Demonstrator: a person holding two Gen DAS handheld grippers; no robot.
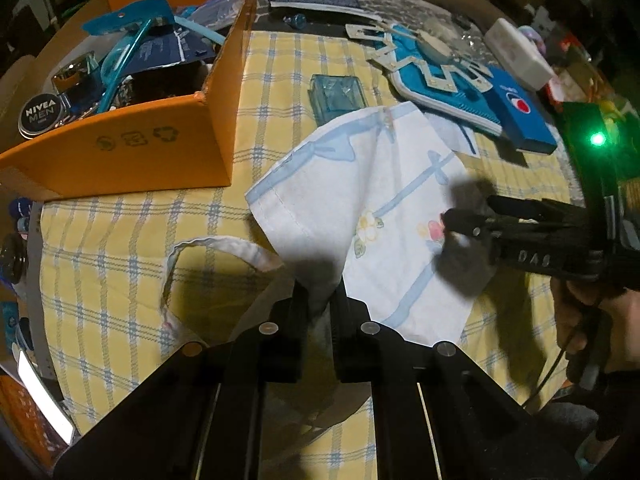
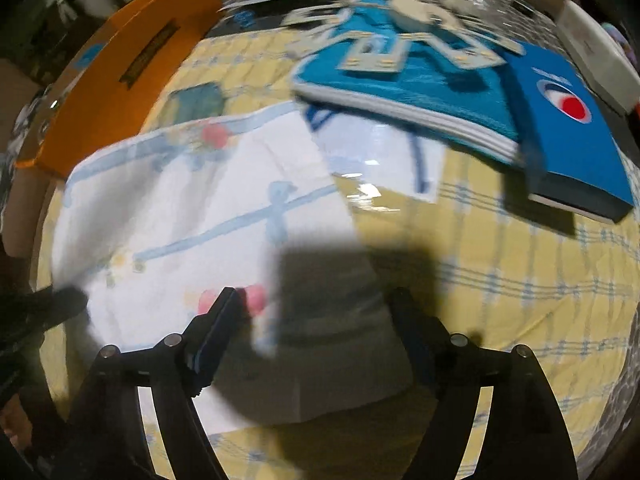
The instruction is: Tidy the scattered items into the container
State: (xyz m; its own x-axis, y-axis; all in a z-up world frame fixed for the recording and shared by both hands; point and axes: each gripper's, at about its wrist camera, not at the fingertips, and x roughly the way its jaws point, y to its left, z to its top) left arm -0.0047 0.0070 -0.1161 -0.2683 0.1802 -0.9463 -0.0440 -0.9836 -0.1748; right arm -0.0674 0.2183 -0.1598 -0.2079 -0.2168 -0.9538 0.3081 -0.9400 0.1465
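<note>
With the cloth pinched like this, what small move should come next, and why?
Probably lift the cloth with the left hand-held gripper and carry it toward the orange box. Its jaws are shut on a cloth fold, while the right hand-held gripper stands open, gripping nothing. Most of the cloth lies on the table, and the box is open nearby.

Open lane: bare checked tablecloth (image 1: 120, 248) between cloth bag (image 1: 360, 200) and orange box (image 1: 132, 160).
Blocking, far side: teal case (image 1: 338, 98), teal notebook (image 2: 404, 92), blue box (image 2: 568, 128).
Box interior: crowded.
</note>
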